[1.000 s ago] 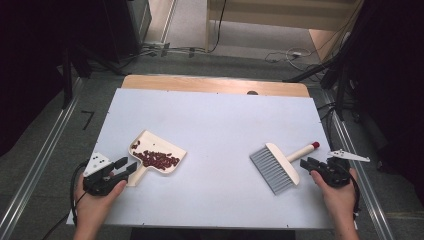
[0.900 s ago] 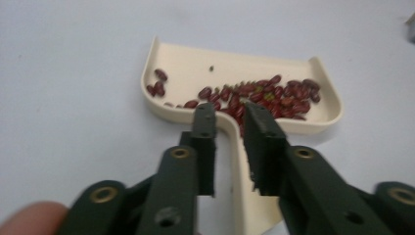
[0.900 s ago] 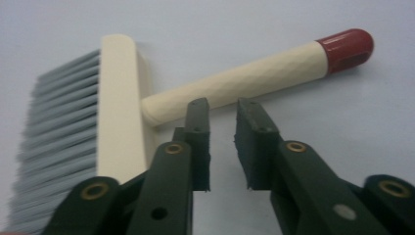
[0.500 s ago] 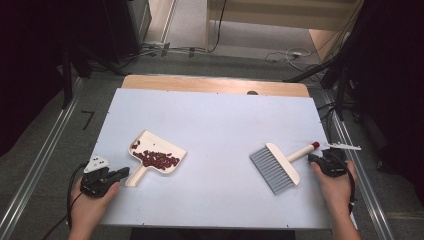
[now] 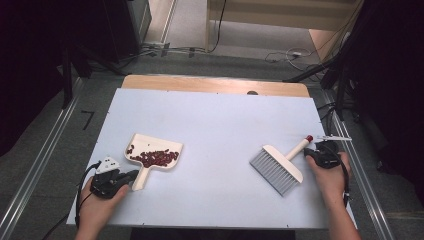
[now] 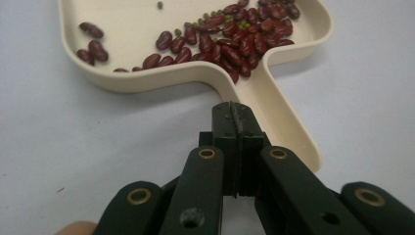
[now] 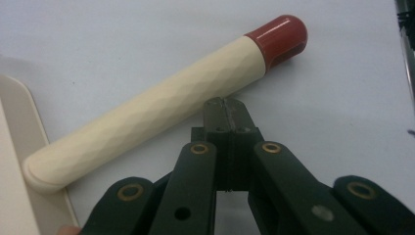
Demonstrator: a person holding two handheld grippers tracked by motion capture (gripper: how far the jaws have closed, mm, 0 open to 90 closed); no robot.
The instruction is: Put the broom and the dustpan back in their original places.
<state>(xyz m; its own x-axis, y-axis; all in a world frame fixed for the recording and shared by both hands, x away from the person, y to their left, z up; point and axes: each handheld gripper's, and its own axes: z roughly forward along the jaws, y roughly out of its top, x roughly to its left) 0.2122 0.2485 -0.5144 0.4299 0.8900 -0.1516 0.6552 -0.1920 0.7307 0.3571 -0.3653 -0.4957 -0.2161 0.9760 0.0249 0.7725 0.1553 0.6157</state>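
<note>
Dustpan [image 5: 154,156]: cream plastic, lying flat on the table [image 5: 220,115] near its left edge, handle pointing toward the near-left corner.
Beans [image 5: 156,158]: dark red, heaped in the dustpan by the root of the handle, a few loose ones at the pan's left side; the left gripper view [image 6: 230,39] also shows some small green ones among them.
Brush [image 5: 280,166]: cream hand brush with grey bristles, lying flat near the table's right edge, well apart from the dustpan; bristles face the near edge, and its handle with a red tip [image 5: 309,138] runs toward the right edge.
Left gripper [image 5: 131,175]: in the person's left hand [image 5: 100,202] at the near-left corner; jaws pressed together with nothing between them, having just closed. In its own view the tips [image 6: 234,110] sit just beside the dustpan handle [image 6: 284,122], not around it.
Right gripper [image 5: 311,151]: in the right hand [image 5: 330,177] at the right edge; jaws together and empty, having just closed. Its own view [image 7: 224,105] puts the tips just short of the brush handle [image 7: 161,110].
</note>
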